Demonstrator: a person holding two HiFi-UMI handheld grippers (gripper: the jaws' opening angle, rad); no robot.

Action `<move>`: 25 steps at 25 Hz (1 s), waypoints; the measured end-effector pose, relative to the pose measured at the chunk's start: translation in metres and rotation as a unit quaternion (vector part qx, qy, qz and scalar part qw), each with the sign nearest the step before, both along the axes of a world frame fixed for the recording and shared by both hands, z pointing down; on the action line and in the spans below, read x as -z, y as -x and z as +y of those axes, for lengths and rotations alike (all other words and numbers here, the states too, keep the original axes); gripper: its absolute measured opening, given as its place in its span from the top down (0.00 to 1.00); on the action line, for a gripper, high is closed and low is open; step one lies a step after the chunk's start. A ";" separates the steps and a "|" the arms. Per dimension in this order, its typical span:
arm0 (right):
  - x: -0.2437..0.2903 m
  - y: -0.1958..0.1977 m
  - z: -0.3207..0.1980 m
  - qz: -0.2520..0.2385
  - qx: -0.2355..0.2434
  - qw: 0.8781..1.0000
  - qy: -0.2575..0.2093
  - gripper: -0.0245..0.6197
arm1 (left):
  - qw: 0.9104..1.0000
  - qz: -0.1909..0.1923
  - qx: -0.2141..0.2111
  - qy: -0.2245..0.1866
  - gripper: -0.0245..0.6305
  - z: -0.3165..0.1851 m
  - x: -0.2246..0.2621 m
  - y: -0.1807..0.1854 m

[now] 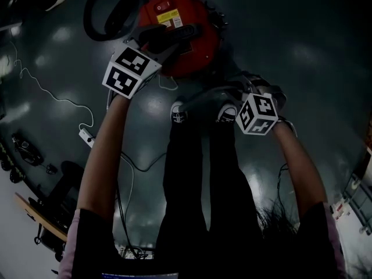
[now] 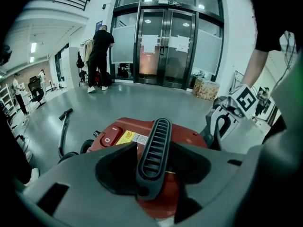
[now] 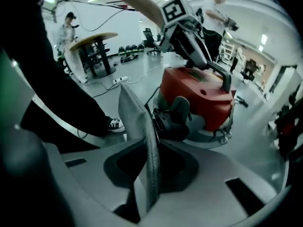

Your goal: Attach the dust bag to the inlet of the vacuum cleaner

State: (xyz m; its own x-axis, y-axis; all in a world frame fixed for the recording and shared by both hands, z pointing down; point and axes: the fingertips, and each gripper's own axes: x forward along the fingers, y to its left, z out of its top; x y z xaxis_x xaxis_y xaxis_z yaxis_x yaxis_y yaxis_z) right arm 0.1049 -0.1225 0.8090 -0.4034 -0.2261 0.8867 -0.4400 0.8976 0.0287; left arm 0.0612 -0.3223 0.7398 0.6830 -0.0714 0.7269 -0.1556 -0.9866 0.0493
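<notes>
In the left gripper view the left tongs, closed on the black handle, hide that handle's near end and the lower front of the red vacuum cleaner. The print on its yellow label is too small to read. In the right gripper view the grey dust bag stands between the opening jaws of the right tongs, its lower end lost behind them; in the dark head view the hose is cut by the top edge and the inlet cannot be made out.

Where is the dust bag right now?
In the right gripper view the dust bag stands between the right claw's opening jaws, just short of the red vacuum cleaner.
</notes>
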 end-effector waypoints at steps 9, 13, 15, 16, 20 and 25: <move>-0.005 -0.006 -0.001 -0.099 -0.054 0.992 0.061 0.86 | 1.000 -0.003 -0.004 0.010 0.65 0.000 -0.001 0.000; -0.013 -0.015 -0.001 -0.193 -0.267 0.930 0.165 0.86 | 1.000 0.001 -0.009 0.013 0.65 0.001 0.000 0.000; -0.016 -0.017 -0.003 -0.206 -0.295 0.914 0.189 0.85 | 1.000 0.007 -0.006 0.009 0.65 0.000 0.001 0.000; -0.016 -0.017 -0.005 -0.200 -0.291 0.915 0.194 0.85 | 1.000 0.008 -0.004 0.007 0.65 0.000 0.001 0.000; -0.013 -0.011 -0.009 -0.014 -0.082 0.990 0.117 0.81 | 1.000 0.007 -0.001 0.004 0.64 -0.001 -0.001 0.001; -0.014 -0.010 -0.007 -0.035 -0.096 0.981 0.167 0.81 | 1.000 0.002 -0.003 0.010 0.64 0.000 -0.001 0.001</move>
State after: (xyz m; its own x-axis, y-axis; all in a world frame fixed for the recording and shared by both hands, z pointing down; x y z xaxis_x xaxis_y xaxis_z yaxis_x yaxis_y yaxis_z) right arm 0.1149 -0.1295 0.8227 -0.4444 -0.0061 0.8958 -0.5925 0.7520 -0.2888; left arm 0.0599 -0.3223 0.7404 0.6867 -0.0540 0.7250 -0.1502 -0.9863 0.0688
